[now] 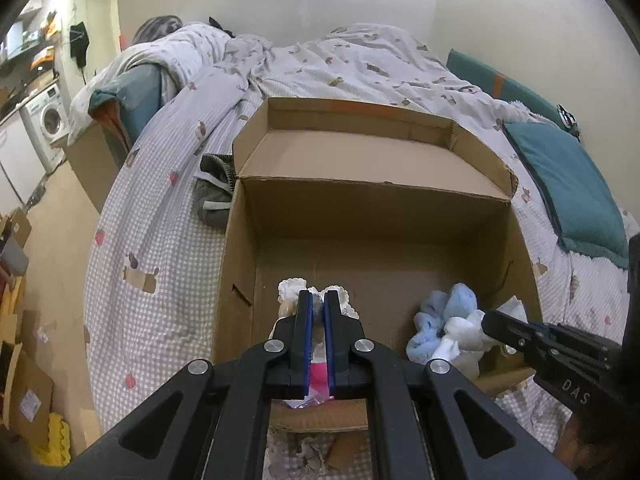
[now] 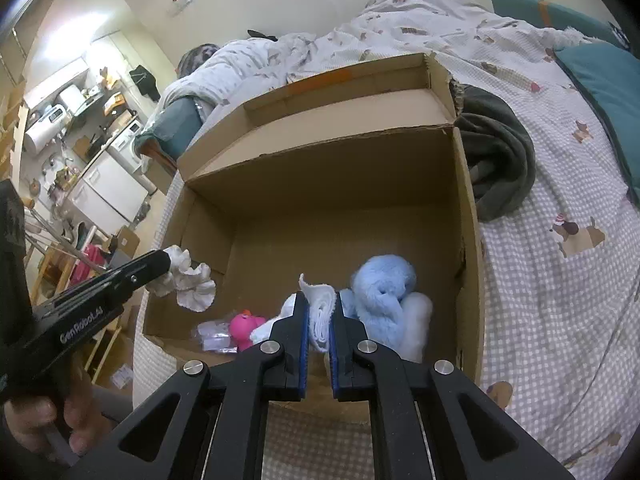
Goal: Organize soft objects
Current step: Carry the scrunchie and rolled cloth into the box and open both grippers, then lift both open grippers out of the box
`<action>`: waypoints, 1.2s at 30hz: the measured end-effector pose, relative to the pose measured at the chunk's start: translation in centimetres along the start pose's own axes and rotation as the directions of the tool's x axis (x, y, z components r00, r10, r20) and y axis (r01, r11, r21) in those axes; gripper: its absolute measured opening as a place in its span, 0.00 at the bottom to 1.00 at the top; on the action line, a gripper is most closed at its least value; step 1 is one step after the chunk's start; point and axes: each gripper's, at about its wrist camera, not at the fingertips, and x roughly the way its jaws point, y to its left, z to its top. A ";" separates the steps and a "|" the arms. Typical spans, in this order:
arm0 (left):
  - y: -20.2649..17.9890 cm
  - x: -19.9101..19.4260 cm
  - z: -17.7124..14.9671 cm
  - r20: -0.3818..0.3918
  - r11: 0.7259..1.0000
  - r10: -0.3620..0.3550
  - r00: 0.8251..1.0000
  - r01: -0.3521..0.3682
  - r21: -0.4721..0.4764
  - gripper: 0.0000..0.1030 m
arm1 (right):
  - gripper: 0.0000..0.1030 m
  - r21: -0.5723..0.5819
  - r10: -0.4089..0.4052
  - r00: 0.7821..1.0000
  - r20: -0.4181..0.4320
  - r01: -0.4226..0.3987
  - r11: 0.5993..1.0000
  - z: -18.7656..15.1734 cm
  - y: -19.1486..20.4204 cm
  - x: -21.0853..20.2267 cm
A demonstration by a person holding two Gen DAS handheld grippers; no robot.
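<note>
Left wrist view
Left tongs: nearly closed, pinching a frilly white soft piece, tips low inside the cardboard box
Frilly white soft piece: bunched at the tips, at the near left of the box floor; long axis not readable
Under the tongs: pink item showing between the blue pads, clear wrapping below it
Right tongs: entering from the right edge, tips against a white cloth beside the blue plush
Surroundings: box sits on the checked bed quilt, flap folded back at the far side; grey garment touching the box's left wall; teal cushion to the right; washing machine far left
In the way: near box wall, close below the left tongs

Right wrist view
Right tongs: narrow, clamped on a folded white cloth, which stands upright between the pads, long axis running away from the camera, top edge poking up
Blue plush: just right of the cloth, touching it, lying on the box floor near the right wall
Pink toy: near left corner, clear packet beside it
Left tongs: coming in over the left wall, frilly white piece dangling from the tips above the box floor
Person's hand: lower left, gripping the left handle
Grey garment: outside the box's right wall, on the quilt
</note>
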 end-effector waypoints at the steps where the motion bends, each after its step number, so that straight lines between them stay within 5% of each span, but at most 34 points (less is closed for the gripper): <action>1: -0.1 0.0 -0.1 0.002 1.000 0.004 1.000 -0.004 0.003 0.05 | 0.10 0.002 -0.001 1.000 -0.003 0.001 1.000 0.1 0.0 0.1; 21: -0.3 0.3 -0.7 -0.035 1.000 0.006 0.999 -0.006 0.000 0.10 | 0.10 -0.003 -0.020 1.000 -0.019 0.020 1.000 -0.1 0.1 0.7; 24: -0.1 0.3 -0.7 -0.037 1.000 0.006 0.999 -0.007 -0.012 0.29 | 0.10 0.006 -0.019 1.000 -0.022 0.019 1.000 -0.1 0.0 0.7; 26: -0.1 0.0 -0.7 -0.025 1.000 0.018 1.000 -0.018 -0.016 0.53 | 0.10 0.009 -0.012 1.000 -0.020 0.013 1.000 0.0 0.0 0.7; 28: 0.0 -0.5 -0.6 0.008 0.999 0.032 0.999 -0.032 -0.020 0.63 | 0.10 0.003 -0.014 1.000 -0.017 0.014 1.000 0.0 0.1 0.6; 32: 0.1 -0.9 -0.4 0.031 0.999 0.027 0.999 -0.026 -0.025 0.64 | 0.11 -0.027 -0.021 1.000 -0.006 0.021 0.999 0.0 0.7 0.6; 34: 0.1 -0.7 -0.4 0.028 0.999 0.041 0.999 -0.041 -0.021 0.64 | 0.16 -0.039 -0.022 1.000 -0.003 0.022 0.999 0.0 0.9 0.6; 35: 0.1 -0.7 -0.5 0.023 0.999 0.048 0.999 -0.047 -0.019 0.64 | 0.25 -0.043 -0.023 1.000 0.000 0.023 0.999 0.0 0.9 0.6; 36: 0.1 -0.6 -0.4 0.019 0.999 0.051 0.999 -0.051 -0.018 0.65 | 0.45 -0.044 -0.024 1.000 0.001 0.024 0.999 0.0 1.0 0.6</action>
